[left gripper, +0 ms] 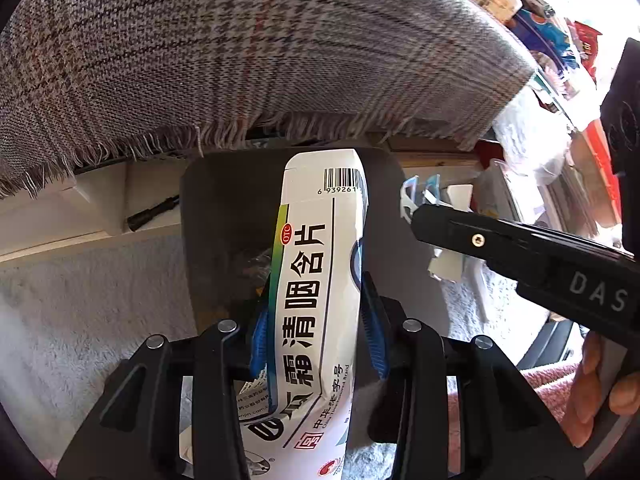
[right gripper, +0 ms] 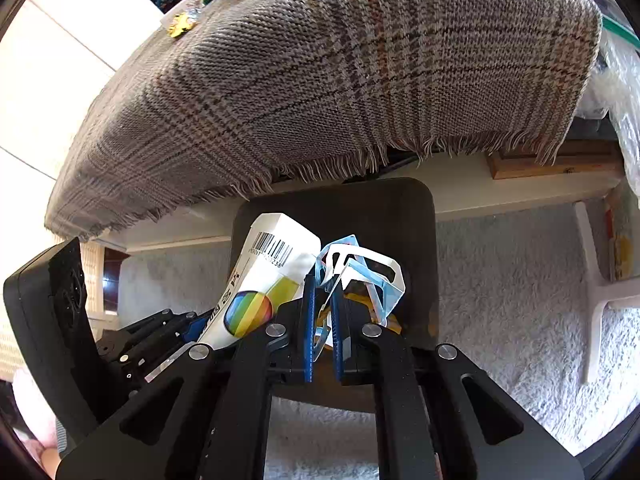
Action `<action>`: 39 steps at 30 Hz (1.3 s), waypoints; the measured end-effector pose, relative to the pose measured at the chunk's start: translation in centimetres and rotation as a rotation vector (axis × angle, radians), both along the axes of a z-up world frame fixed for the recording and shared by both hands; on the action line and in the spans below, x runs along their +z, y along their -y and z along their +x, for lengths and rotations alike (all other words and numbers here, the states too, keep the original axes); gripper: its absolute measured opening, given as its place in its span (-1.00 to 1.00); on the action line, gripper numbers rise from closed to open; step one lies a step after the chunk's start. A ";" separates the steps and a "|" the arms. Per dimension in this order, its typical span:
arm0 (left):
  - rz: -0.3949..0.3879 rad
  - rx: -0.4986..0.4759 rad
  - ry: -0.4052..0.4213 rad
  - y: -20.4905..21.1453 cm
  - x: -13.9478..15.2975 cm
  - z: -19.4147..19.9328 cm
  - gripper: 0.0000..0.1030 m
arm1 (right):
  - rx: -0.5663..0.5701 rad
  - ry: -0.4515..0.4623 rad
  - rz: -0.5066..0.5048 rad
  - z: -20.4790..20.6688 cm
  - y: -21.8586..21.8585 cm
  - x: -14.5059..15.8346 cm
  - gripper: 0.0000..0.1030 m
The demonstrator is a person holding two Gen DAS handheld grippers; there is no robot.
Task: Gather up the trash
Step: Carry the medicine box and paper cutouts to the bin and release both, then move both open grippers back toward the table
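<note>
Between the left gripper's [left gripper: 316,340] nearly shut jaws: medicine box [left gripper: 316,280], over dark bin [left gripper: 208,240]. Right gripper [right gripper: 322,320] pinched cardboard scrap [right gripper: 360,276] alongside. Risk: releases colliding, trash landing on rug [right gripper: 520,300].

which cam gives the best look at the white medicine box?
Left wrist: the white medicine box fills the centre, clamped between the left tongs, with label and barcode readable. Right wrist shows only its barcode end and a rainbow-printed side, partly hidden behind the right tongs.
</note>
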State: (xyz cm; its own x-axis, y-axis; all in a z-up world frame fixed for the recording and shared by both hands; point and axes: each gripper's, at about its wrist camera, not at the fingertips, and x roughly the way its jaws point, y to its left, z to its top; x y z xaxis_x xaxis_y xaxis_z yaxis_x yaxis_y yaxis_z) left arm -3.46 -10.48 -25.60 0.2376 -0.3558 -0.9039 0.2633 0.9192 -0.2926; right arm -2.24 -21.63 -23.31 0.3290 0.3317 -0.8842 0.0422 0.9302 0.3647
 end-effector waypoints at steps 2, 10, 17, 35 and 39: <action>0.010 -0.004 -0.004 0.1 -0.2 0.3 -0.24 | -0.002 0.000 -0.003 0.4 0.0 0.0 -0.80; 0.003 -0.006 -0.001 1.4 0.1 0.8 -0.02 | -0.036 -0.027 -0.013 1.2 0.6 0.0 -0.70; 0.027 0.004 0.021 0.5 0.6 0.4 0.29 | -0.050 -0.027 -0.019 1.3 0.7 0.3 0.01; 0.044 0.041 0.058 -4.0 2.5 -1.0 0.60 | -0.098 -0.063 0.021 0.6 2.0 0.9 0.50; 0.042 0.084 0.063 -5.5 3.6 -1.1 0.62 | -0.124 -0.012 0.027 0.5 2.2 2.3 0.72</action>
